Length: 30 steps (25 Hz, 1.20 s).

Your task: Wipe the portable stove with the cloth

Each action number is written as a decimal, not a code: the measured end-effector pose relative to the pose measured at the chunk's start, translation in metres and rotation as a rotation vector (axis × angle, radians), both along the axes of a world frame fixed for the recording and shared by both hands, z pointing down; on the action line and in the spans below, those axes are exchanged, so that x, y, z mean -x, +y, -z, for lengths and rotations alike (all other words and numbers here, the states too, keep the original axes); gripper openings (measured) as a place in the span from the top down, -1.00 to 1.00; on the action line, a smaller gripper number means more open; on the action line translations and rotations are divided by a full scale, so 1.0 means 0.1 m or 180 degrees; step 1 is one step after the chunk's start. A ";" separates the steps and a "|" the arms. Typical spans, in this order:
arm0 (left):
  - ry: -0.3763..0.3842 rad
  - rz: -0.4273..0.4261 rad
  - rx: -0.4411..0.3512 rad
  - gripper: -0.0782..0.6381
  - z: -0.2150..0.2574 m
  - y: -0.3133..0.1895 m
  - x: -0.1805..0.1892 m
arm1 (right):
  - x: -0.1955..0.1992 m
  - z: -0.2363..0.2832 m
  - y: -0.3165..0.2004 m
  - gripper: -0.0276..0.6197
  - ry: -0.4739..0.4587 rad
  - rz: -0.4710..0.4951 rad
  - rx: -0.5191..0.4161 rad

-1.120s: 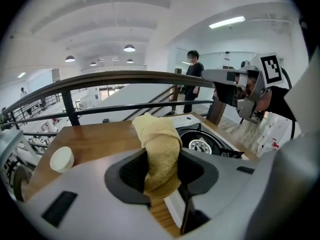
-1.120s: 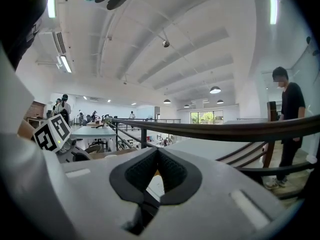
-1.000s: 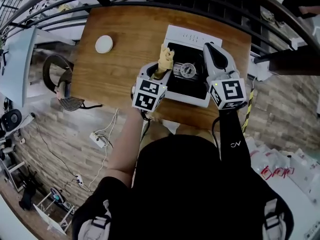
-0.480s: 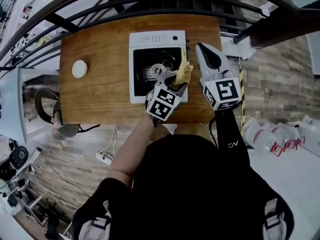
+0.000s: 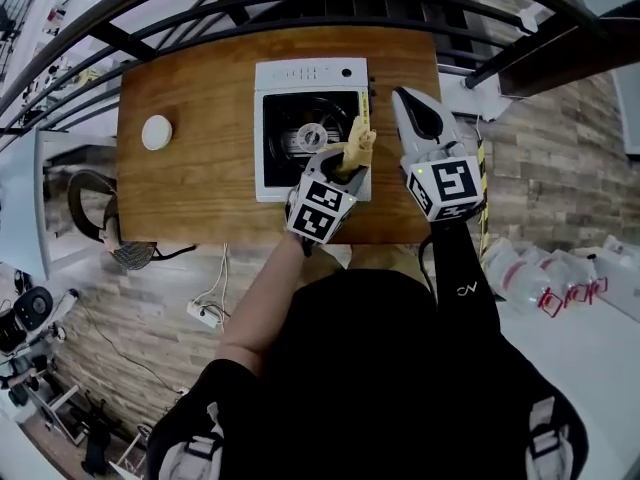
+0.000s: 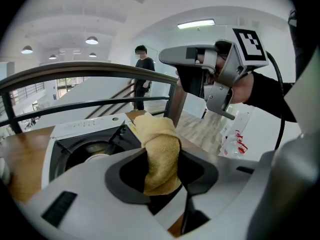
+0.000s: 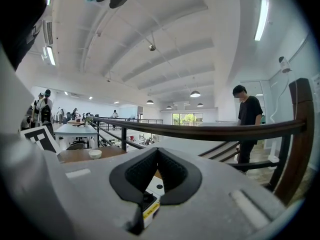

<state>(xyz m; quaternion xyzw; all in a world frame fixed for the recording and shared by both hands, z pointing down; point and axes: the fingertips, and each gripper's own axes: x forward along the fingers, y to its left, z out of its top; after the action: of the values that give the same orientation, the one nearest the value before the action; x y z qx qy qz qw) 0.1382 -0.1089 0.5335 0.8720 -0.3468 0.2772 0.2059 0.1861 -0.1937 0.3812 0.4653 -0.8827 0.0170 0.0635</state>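
The white portable stove point(image 5: 308, 76) with a black burner top stands on the wooden table point(image 5: 200, 178). My left gripper point(image 5: 348, 165) is shut on a bunched yellow cloth point(image 5: 358, 140), which sits at the stove's right front edge. In the left gripper view the cloth point(image 6: 159, 151) stands up between the jaws of the left gripper point(image 6: 161, 173), with the stove point(image 6: 80, 134) just behind it. My right gripper point(image 5: 405, 100) hovers over the table right of the stove. Its jaws are shut on nothing in the right gripper view point(image 7: 157, 156), above the stove's corner point(image 7: 152, 190).
A small white round dish point(image 5: 156, 131) lies on the table's left part. A dark metal railing point(image 5: 300, 3) runs along the far side of the table. A person point(image 6: 143, 79) stands beyond the railing. The table's near edge is close under both grippers.
The left gripper has carried the cloth across the stove from its left edge to its right front edge. The right gripper now sits beside the stove instead of over its right side.
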 end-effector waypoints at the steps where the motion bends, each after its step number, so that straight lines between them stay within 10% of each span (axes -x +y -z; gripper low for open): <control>1: 0.0007 0.0065 -0.0018 0.35 0.02 0.01 0.11 | 0.07 0.01 0.02 0.91 -0.0010 0.0028 -0.0004; 17: -0.0305 0.0970 0.0030 0.35 0.09 0.51 2.60 | 1.57 0.12 0.41 0.91 -0.0089 0.0261 -0.0042; 30: -0.0162 0.0224 -0.0196 0.35 0.31 0.62 2.15 | 1.43 0.14 0.95 0.91 -0.0022 -0.0225 -0.0068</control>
<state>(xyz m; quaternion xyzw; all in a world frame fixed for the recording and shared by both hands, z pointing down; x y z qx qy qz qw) -0.0765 -0.0470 0.5022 0.8578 -0.3908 0.2811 0.1798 0.0434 -0.0985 0.3676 0.4967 -0.8661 0.0114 0.0548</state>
